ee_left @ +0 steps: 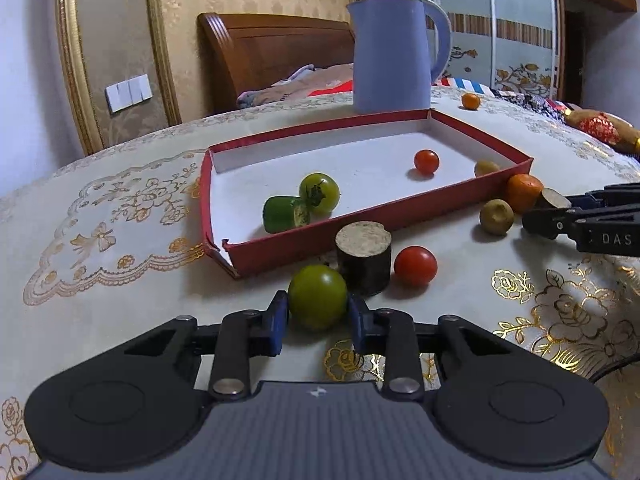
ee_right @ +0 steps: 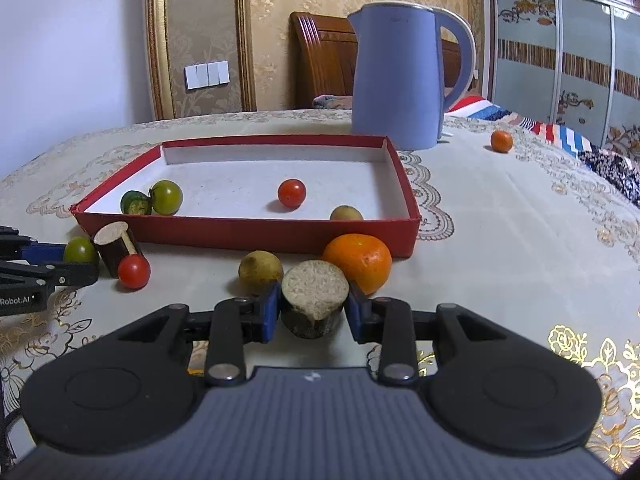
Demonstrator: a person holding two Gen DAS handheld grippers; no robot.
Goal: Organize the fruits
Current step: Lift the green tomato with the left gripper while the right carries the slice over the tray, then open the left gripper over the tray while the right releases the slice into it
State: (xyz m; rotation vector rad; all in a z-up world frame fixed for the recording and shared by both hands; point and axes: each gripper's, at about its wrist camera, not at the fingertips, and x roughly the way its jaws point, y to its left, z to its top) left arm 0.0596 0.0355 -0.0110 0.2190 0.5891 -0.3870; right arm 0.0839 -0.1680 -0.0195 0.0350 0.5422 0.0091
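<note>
Nearest me, my left tongs bracket a green tomato, blue pads against both its sides as far as I can see, so I read that as gripped, fruit low over or on the counter. My right tongs likewise close round a brown cut stub with a pale fibrous face, pads touching either side. Just past these, still loose on the cloth: a second brown stub, a red tomato, a yellow-brown fruit, a large orange touching the red box. Inside the box: a green tomato with stem touching a green cut piece, one small red tomato, one yellow-brown fruit by the near wall. Judgement: four in, six or so out, under halfway. Farther off, a small orange sits well apart, right of the blue kettle, which stands just behind the box. Surface is cream cloth with gold floral print. Beyond: wooden headboard, bed clutter, gilt-framed wall panels, light switches, sliding wardrobe doors
</note>
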